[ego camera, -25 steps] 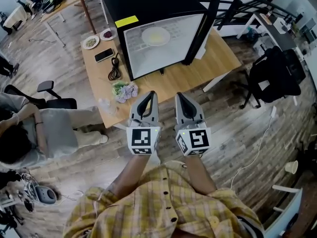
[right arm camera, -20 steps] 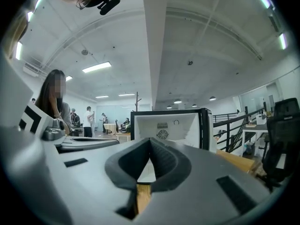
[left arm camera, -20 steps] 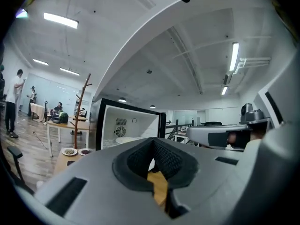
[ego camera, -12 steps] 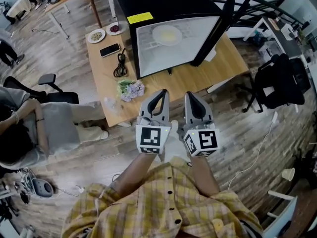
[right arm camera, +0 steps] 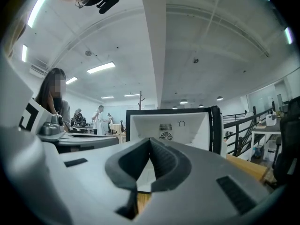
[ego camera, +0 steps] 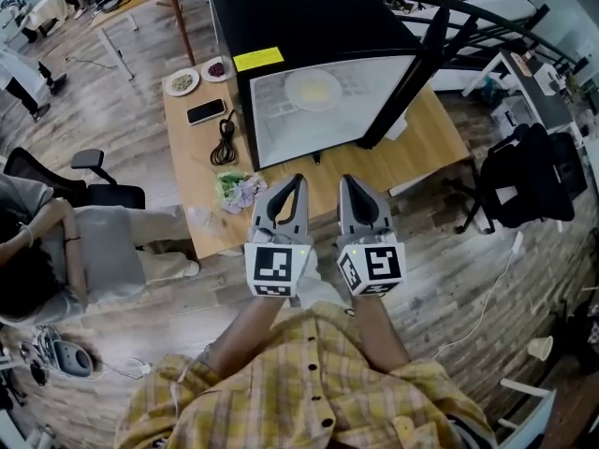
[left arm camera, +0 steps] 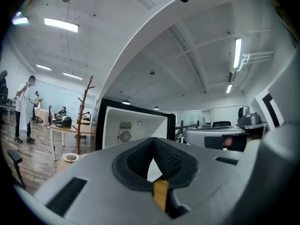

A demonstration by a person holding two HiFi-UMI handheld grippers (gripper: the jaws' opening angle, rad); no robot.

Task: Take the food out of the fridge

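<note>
A black fridge (ego camera: 309,26) stands on a wooden table (ego camera: 430,134) with its door (ego camera: 412,73) swung open to the right. Inside the white compartment lies a pale plate of food (ego camera: 314,89). My left gripper (ego camera: 298,181) and right gripper (ego camera: 343,181) are held side by side over the table's near edge, pointing level at the open fridge. Both are shut with nothing between the jaws. The left gripper view shows the left gripper (left arm camera: 152,140) facing the fridge (left arm camera: 136,125). In the right gripper view the right gripper (right arm camera: 150,139) faces the fridge (right arm camera: 168,125) too.
Left of the fridge the table holds two small dishes (ego camera: 182,81), a phone (ego camera: 205,111), a black cable (ego camera: 223,138) and a bunch of flowers (ego camera: 239,190). A person sits at the left (ego camera: 56,251). An office chair (ego camera: 524,166) stands to the right.
Both grippers have moved a little forward toward the open fridge, still side by side and shut. The plate inside has not moved.
</note>
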